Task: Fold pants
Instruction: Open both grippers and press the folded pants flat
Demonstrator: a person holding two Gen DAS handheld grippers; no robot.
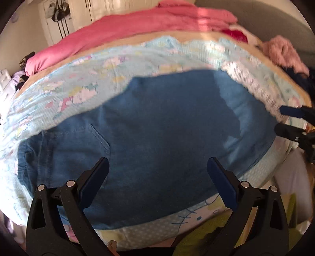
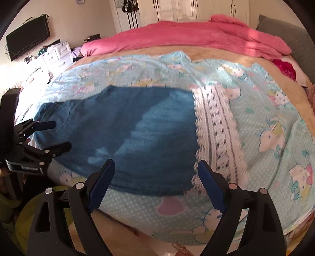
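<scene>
Blue denim pants (image 1: 153, 126) spread flat on the light blue cartoon-print sheet (image 2: 256, 122) covering the near part of the bed (image 2: 216, 53), waist end toward the left with a back pocket (image 1: 98, 137) showing in the left wrist view, leg end reaching the white lace strip (image 2: 214, 126) on the right. Already doubled lengthwise, by the look of the single wide panel, though too blurred to be sure. Sunlit patches across the denim near the leg end. Left gripper (image 1: 157, 173) hovering above the near edge of the pants close to the pocket, fingers spread wide, nothing between the blue pads (image 1: 92, 187); seen again at the left margin of the right wrist view (image 2: 59, 135), likewise parted and empty, just off the waist end. Right gripper (image 2: 156, 173) over the near edge by the leg end, fingers equally wide apart, holding nothing; visible also at the right margin of the left wrist view (image 1: 283, 120), parted beside the lace strip. Beyond the sheet, a bare tan mattress cover, then a rumpled pink duvet (image 2: 177, 37) along the far side. White wardrobe doors (image 2: 196, 9) behind, a dark television (image 2: 27, 37) on the wall at left, white drawers (image 2: 57, 53) below it.
</scene>
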